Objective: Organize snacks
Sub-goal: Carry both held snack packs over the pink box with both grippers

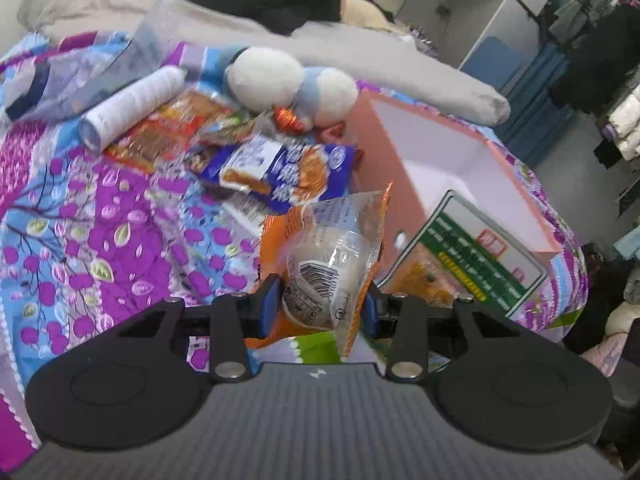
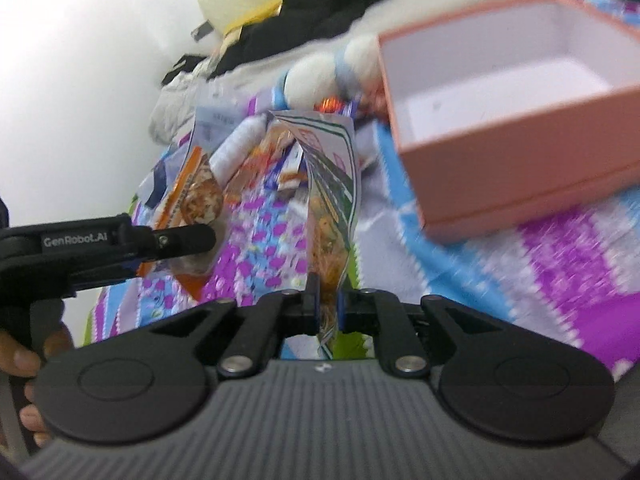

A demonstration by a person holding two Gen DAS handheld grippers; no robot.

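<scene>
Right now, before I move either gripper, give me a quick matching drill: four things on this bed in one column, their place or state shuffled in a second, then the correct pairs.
Things
1. orange-edged snack packet
2. green-labelled snack packet
3. pink box
4. blue snack packet

States
A. lying on the bedspread in the snack pile
B. clamped in the right gripper
C. open, nothing visible inside
D. clamped in the left gripper

Pairs: 1-D, 2-B, 3-C, 4-A

Salmon-pink box (image 1: 516, 184), white inside; perhaps leaf-patterned purple-blue bedspread (image 1: 100, 208).
</scene>
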